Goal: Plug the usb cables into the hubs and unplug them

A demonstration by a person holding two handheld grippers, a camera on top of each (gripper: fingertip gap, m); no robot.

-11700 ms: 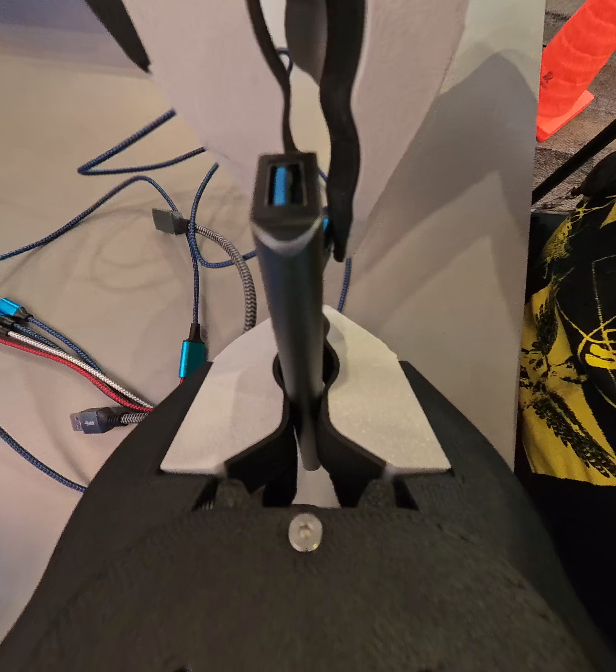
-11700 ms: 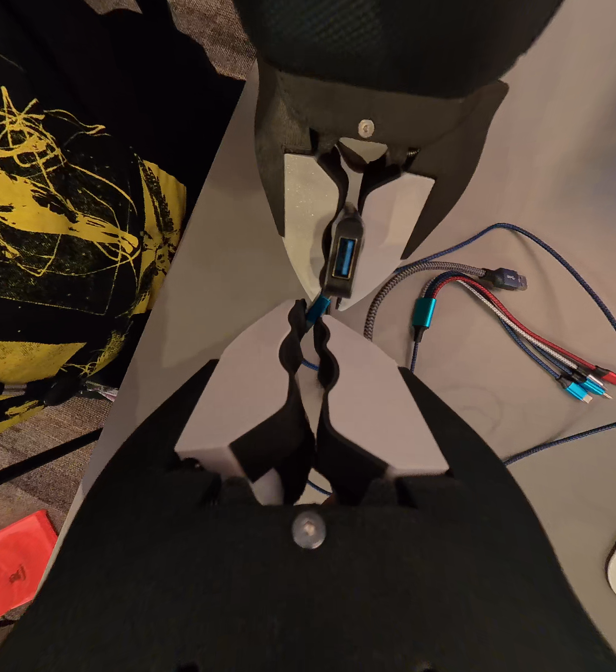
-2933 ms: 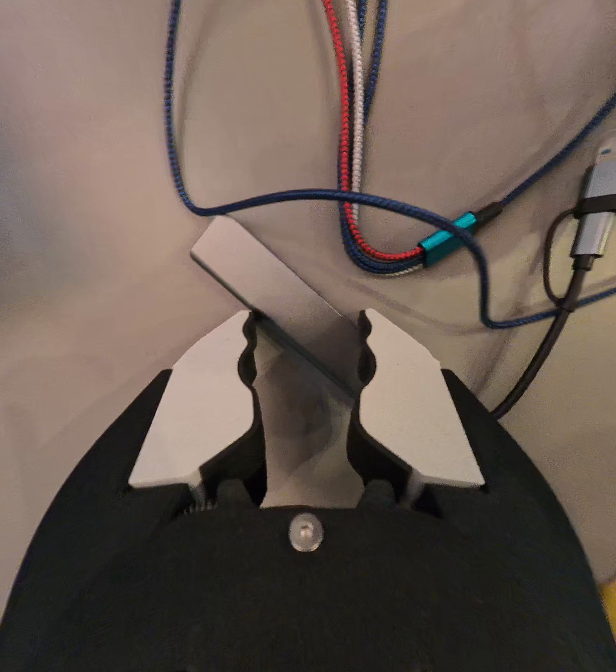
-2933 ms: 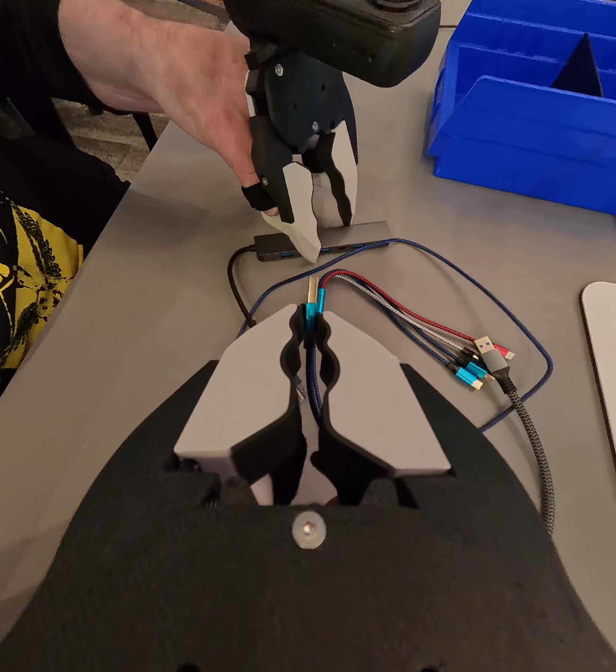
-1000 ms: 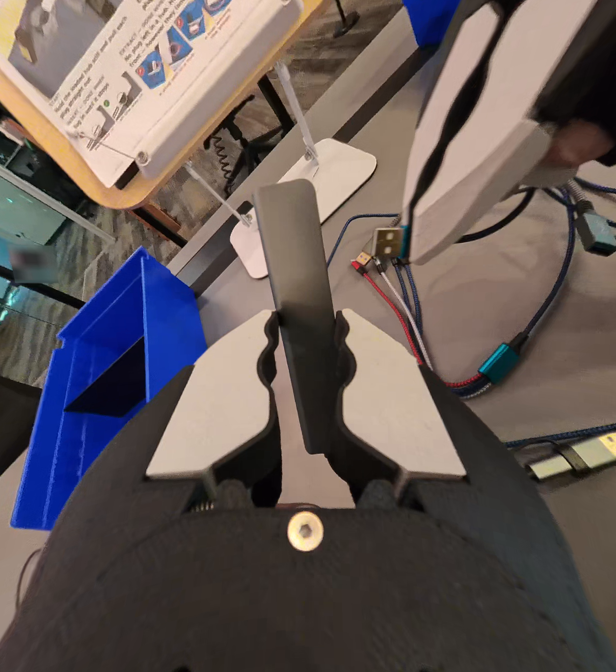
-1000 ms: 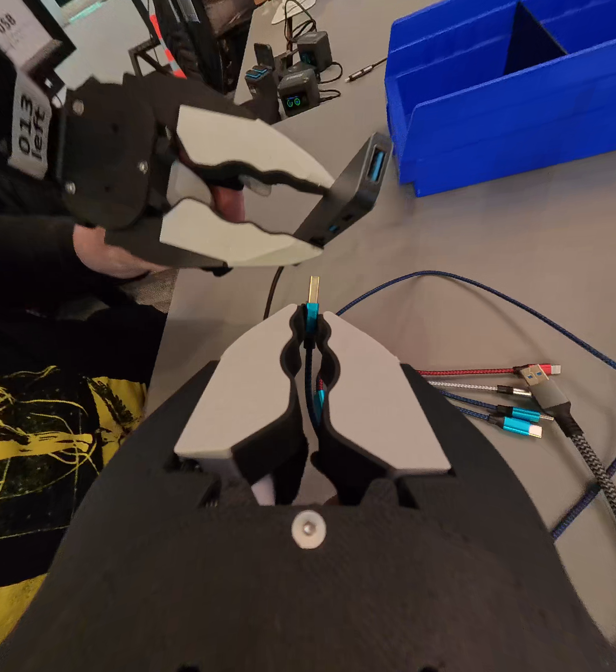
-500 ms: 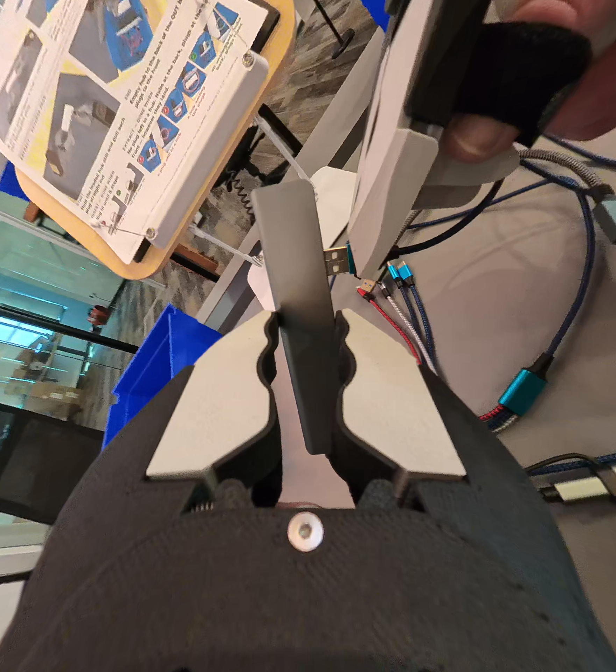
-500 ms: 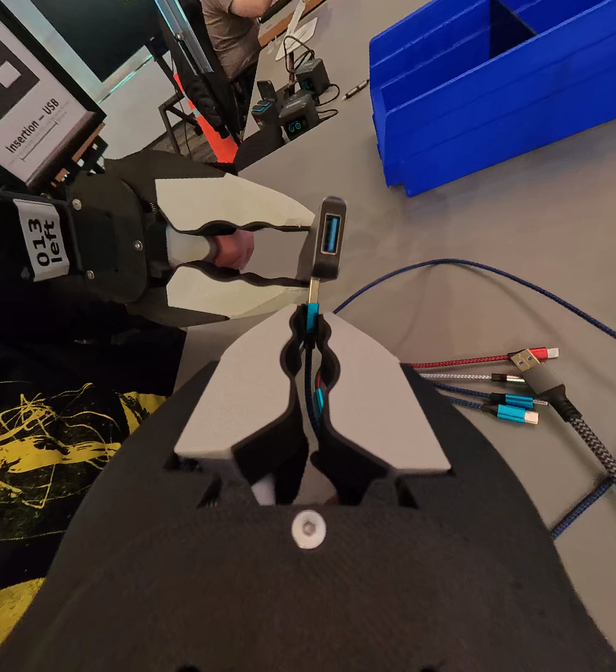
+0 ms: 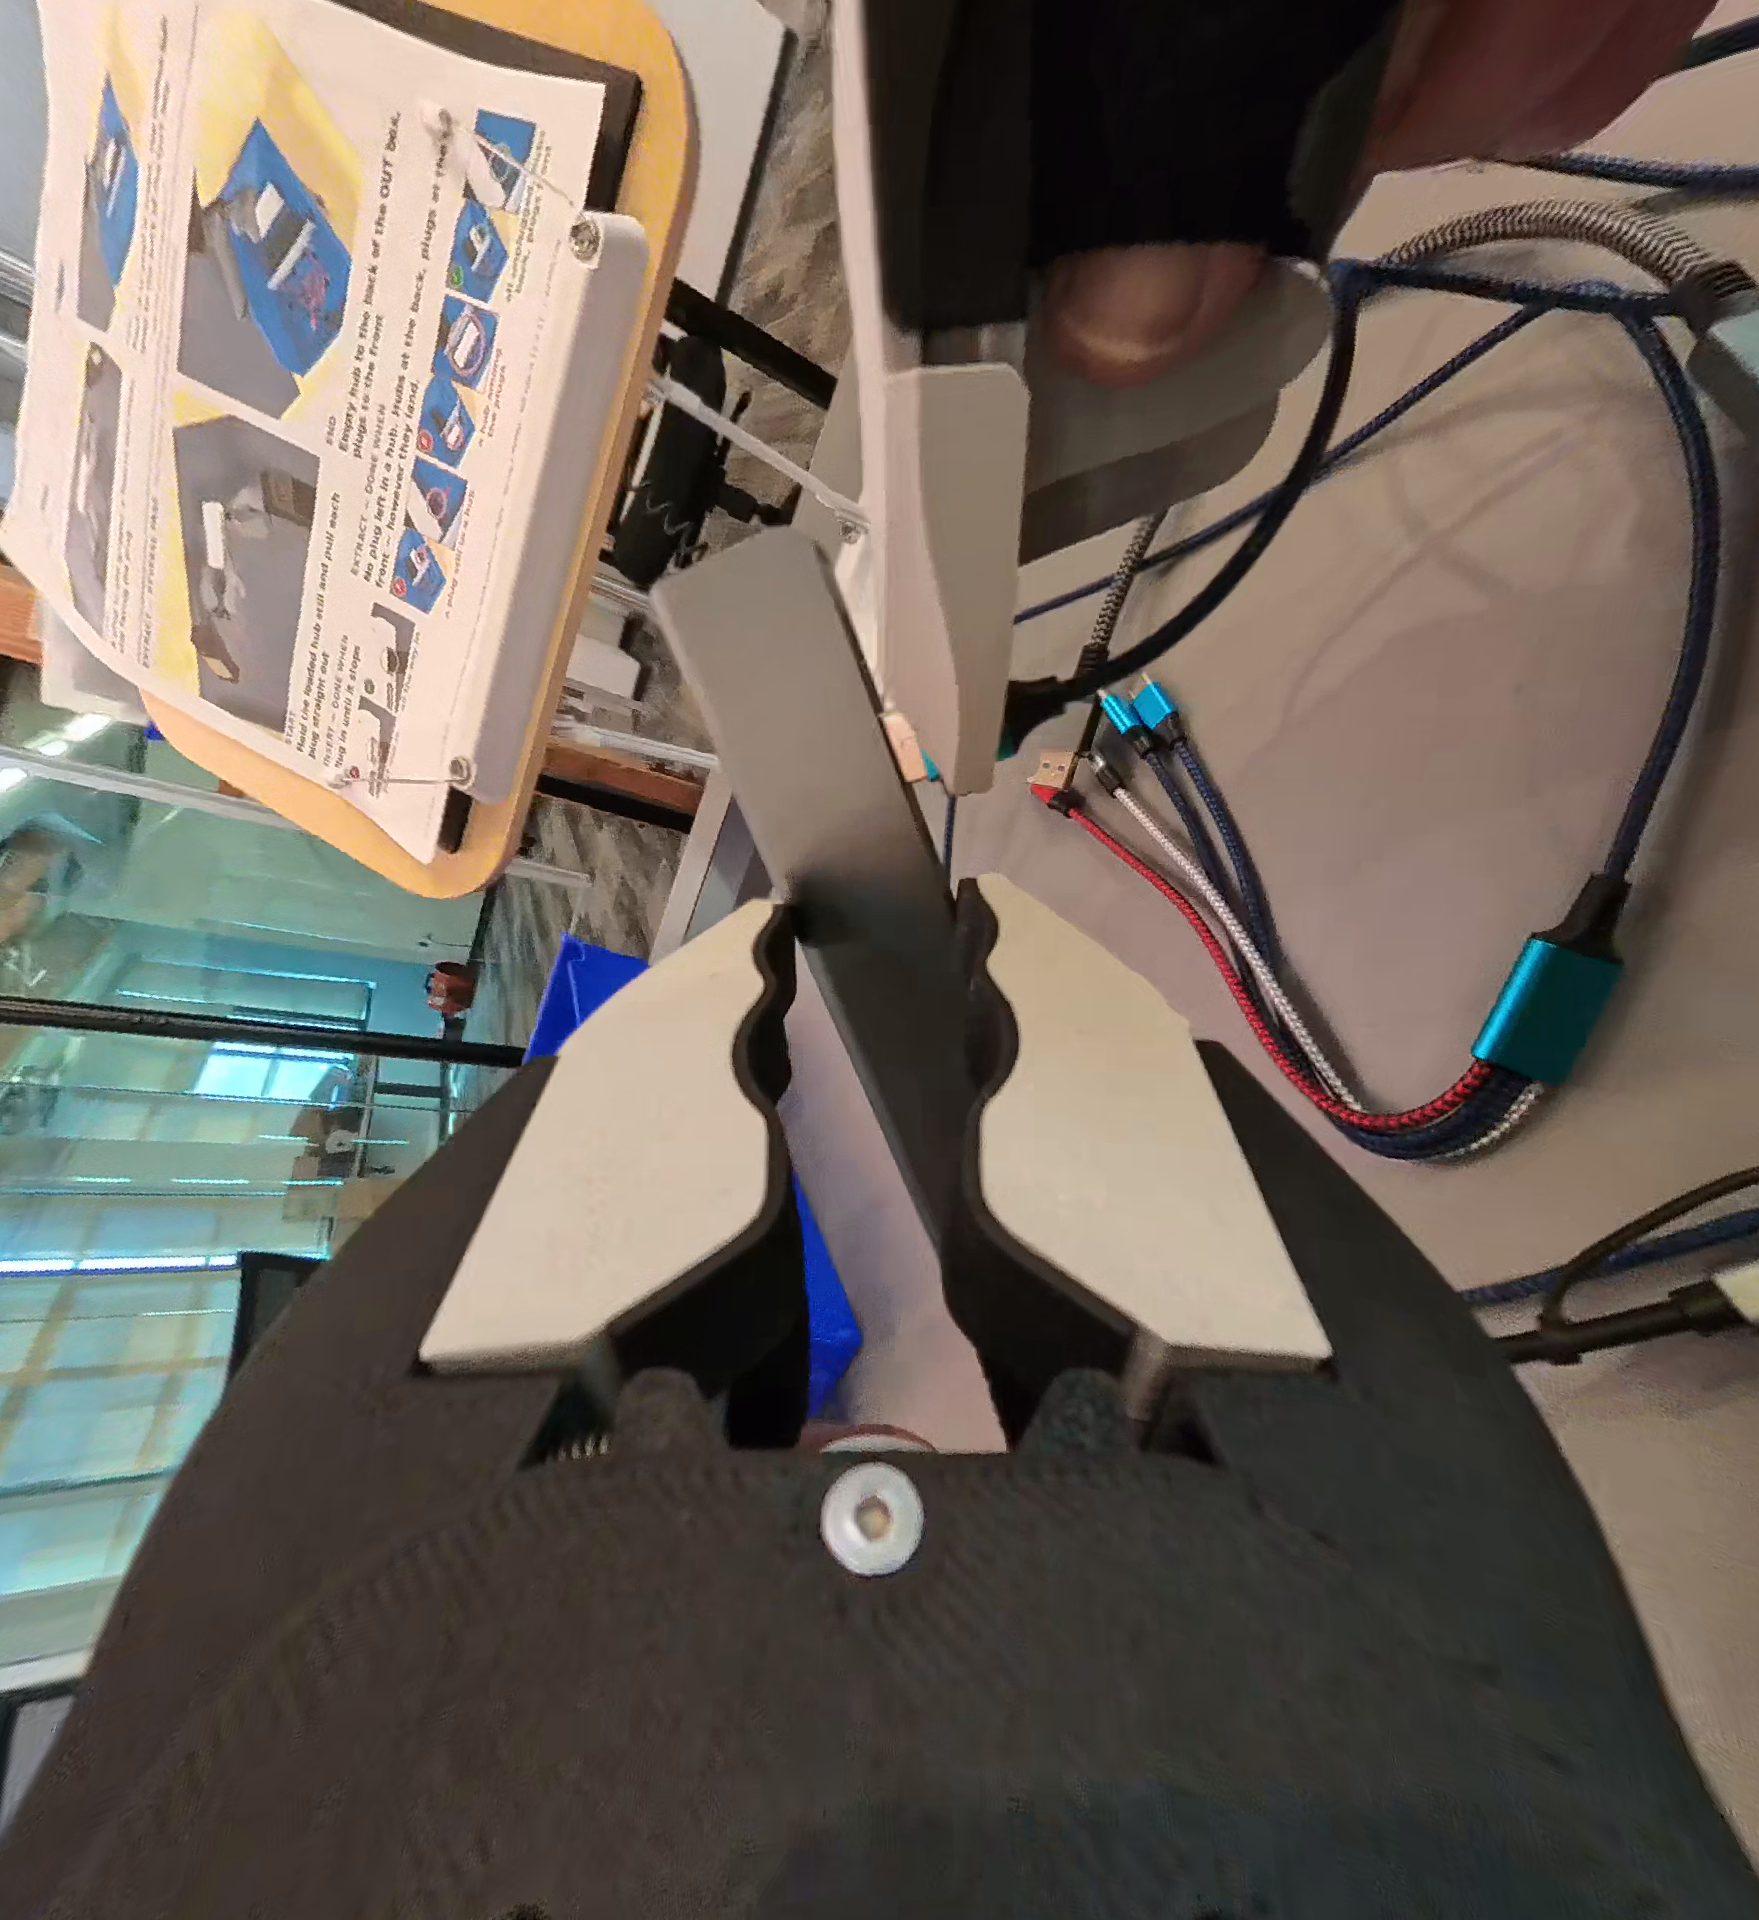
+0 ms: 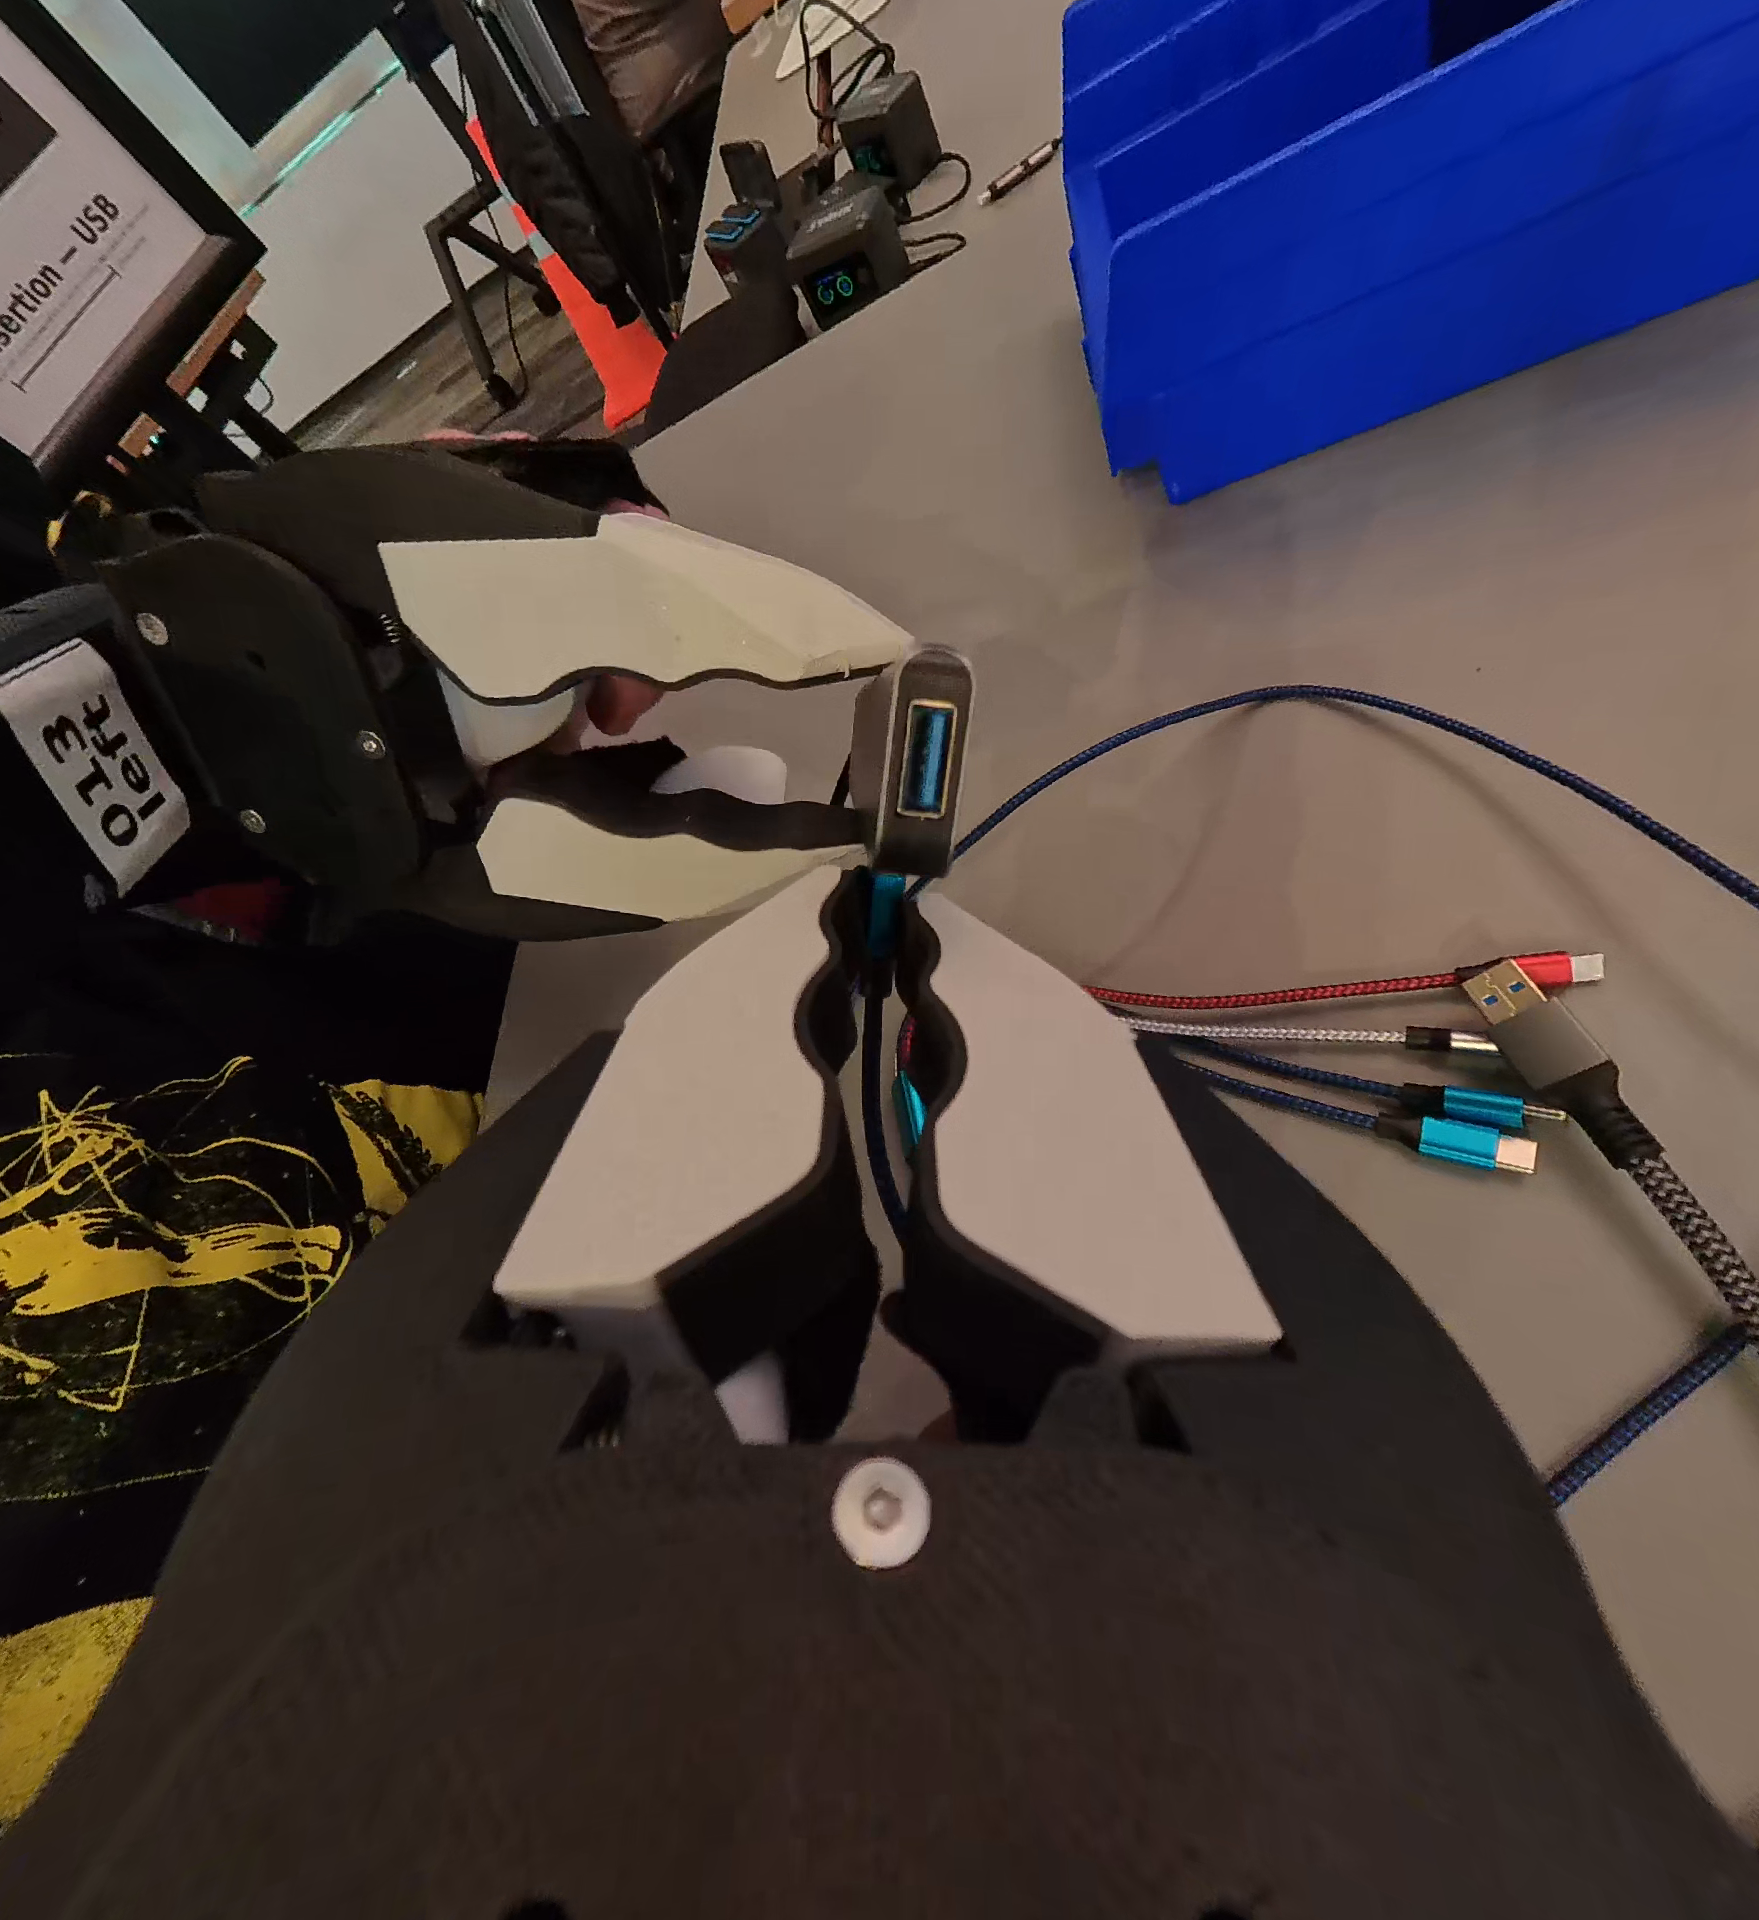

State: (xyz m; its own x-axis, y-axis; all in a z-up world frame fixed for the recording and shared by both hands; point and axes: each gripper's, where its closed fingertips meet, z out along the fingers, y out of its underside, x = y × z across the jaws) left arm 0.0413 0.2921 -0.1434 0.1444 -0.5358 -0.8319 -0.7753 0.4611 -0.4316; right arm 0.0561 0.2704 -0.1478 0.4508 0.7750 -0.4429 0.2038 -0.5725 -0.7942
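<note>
Right wrist view: right gripper [image 10: 880,914] jaws around teal plug [image 10: 885,904], left gripper [image 10: 854,748] jaws sideways around hub [image 10: 916,764].

Two grippers [image 10: 880,914] [image 10: 854,748], one grey USB hub [image 10: 911,769], one blue bin [image 10: 1426,260], one multi-head cable [image 10: 1374,1049].
</note>
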